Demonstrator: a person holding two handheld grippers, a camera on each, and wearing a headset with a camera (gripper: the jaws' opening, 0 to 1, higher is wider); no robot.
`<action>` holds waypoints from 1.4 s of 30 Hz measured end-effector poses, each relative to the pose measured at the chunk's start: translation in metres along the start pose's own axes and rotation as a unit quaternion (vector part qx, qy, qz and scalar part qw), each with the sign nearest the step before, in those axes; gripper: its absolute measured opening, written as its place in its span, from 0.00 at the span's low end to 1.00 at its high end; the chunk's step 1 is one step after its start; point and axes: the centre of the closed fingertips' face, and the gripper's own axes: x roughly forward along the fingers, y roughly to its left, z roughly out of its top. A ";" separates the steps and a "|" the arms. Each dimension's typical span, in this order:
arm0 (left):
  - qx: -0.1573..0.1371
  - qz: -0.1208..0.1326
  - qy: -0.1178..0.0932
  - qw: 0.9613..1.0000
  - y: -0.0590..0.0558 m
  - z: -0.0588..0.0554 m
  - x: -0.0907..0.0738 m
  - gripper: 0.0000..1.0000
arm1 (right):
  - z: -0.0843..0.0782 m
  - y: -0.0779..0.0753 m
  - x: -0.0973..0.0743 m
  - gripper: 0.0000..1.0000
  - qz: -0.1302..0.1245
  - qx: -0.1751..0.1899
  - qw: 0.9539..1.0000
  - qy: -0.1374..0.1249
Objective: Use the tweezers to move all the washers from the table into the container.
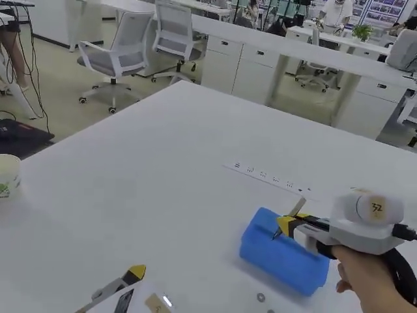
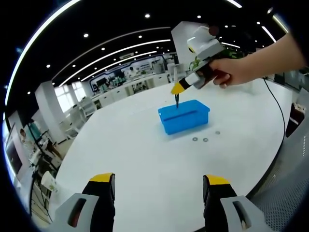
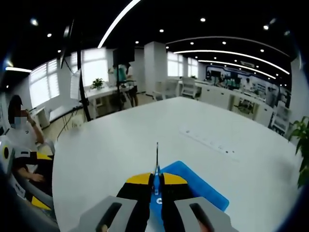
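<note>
A blue container point(image 1: 287, 257) stands on the white table point(image 1: 150, 195). My right gripper point(image 1: 285, 226) hovers over its near end, shut on thin tweezers point(image 1: 276, 235) whose tip points down into it. In the right gripper view the tweezers point(image 3: 156, 157) stick out from between the closed jaws of the right gripper point(image 3: 157, 180), above the container point(image 3: 195, 189). The left gripper view shows the container point(image 2: 184, 116), the right gripper point(image 2: 178, 88) above it and three washers point(image 2: 205, 140) on the table beside it. One washer point(image 1: 260, 298) lies near the container. My left gripper point(image 2: 159, 193) point(image 1: 144, 287) is open and holds nothing.
A recessed power strip point(image 1: 270, 177) runs across the table behind the container. A paper cup point(image 1: 6, 177) stands at the table's left edge. Office chairs point(image 1: 117, 59) and desks lie beyond the far edge.
</note>
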 end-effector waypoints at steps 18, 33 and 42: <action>0.003 0.001 0.000 1.000 0.000 0.000 0.000 0.75 | -0.034 0.032 -0.023 0.03 0.031 0.013 0.999 0.013; 0.009 -0.009 0.016 1.000 -0.004 -0.005 0.003 0.77 | -0.077 0.040 -0.010 0.03 0.026 0.021 0.999 0.041; 0.013 -0.013 0.019 1.000 -0.006 -0.006 0.004 0.77 | -0.087 0.040 -0.001 0.03 0.019 0.019 0.998 0.054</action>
